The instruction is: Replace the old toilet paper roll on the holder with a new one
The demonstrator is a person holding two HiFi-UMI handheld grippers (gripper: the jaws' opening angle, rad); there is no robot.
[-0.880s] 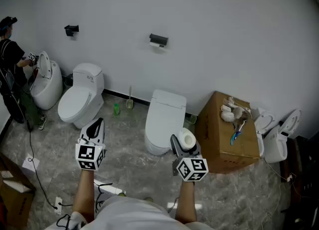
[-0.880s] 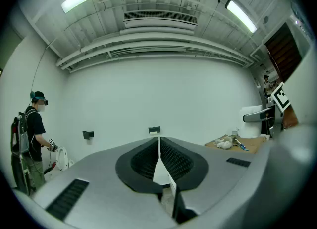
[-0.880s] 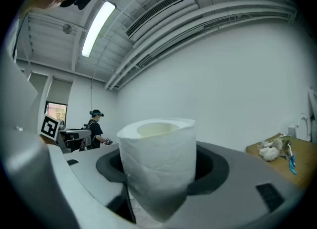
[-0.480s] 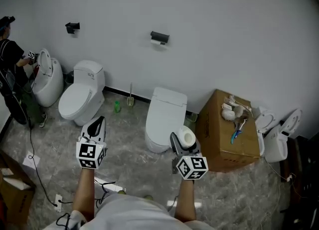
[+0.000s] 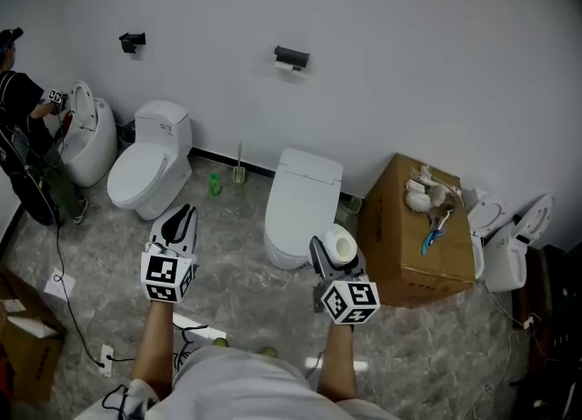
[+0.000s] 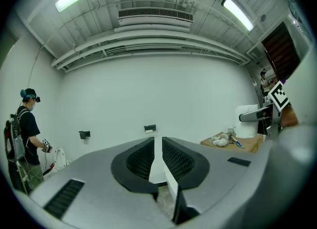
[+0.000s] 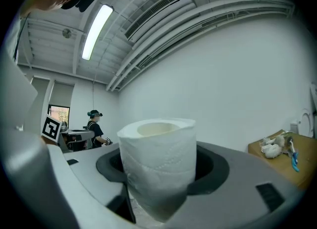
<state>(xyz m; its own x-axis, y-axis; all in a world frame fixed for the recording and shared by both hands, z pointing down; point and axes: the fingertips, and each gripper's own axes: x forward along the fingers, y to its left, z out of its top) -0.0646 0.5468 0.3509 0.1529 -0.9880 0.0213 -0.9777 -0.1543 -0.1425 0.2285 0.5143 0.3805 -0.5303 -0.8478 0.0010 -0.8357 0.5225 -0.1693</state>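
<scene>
Standing upright, clamped by the right tool [image 5: 336,255], the white embossed toilet roll [image 7: 158,158] looks full; left tool [image 5: 179,225] closed.

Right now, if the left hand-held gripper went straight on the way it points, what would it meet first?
The left hand-held gripper would probably meet the white wall, right by the black paper holder; nothing shows in between, though depth is unclear.
</scene>
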